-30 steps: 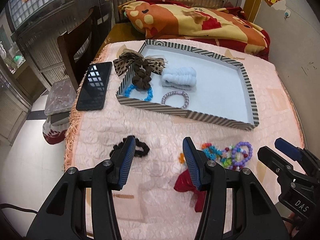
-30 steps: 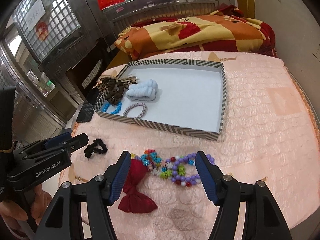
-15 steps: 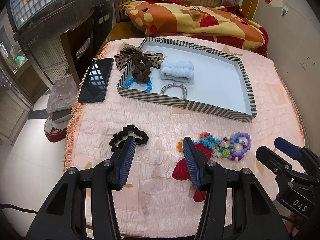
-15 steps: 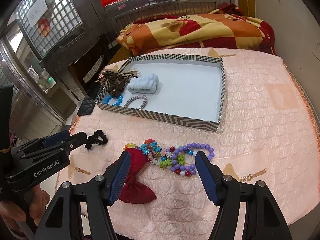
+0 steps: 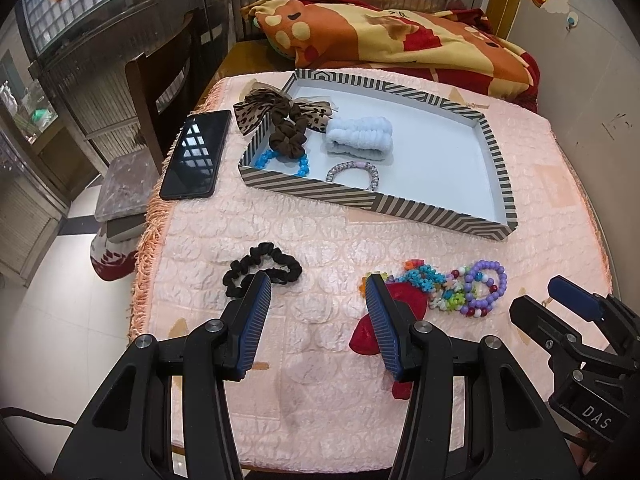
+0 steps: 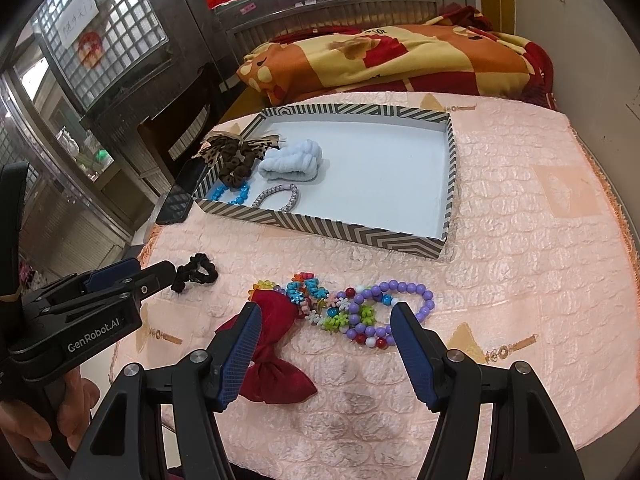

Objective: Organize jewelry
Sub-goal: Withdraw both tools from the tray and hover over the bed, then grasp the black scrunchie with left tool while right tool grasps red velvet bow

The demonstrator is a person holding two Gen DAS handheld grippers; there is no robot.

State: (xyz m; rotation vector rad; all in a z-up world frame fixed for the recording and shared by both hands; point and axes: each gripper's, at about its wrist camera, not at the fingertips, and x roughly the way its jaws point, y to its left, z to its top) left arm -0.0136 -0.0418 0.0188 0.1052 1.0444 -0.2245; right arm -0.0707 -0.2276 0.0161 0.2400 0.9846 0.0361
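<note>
A striped tray (image 5: 496, 168) (image 6: 320, 232) sits on the pink tablecloth and holds a leopard bow scrunchie (image 5: 288, 124), a pale blue band (image 5: 360, 136), a blue bead bracelet (image 5: 302, 166) and a silver bracelet (image 5: 352, 168). On the cloth lie a black scrunchie (image 5: 264, 268) (image 6: 196, 272), a red bow (image 6: 276, 364) (image 5: 404, 300) and colourful bead bracelets (image 6: 360, 312) (image 5: 464, 288). My left gripper (image 5: 316, 300) is open and empty, between the scrunchie and the bow. My right gripper (image 6: 326, 328) is open and empty, above the bow and beads.
A black phone (image 5: 196, 156) lies on the cloth left of the tray. A folded orange blanket (image 5: 400, 36) lies behind the table. A chair (image 5: 160, 92) and a stool (image 5: 124, 184) stand off the left edge. A wall is at the right.
Both grippers have drawn back and up from the table, so the tray and loose items look farther away. Nothing was picked up and both jaws stayed open.
</note>
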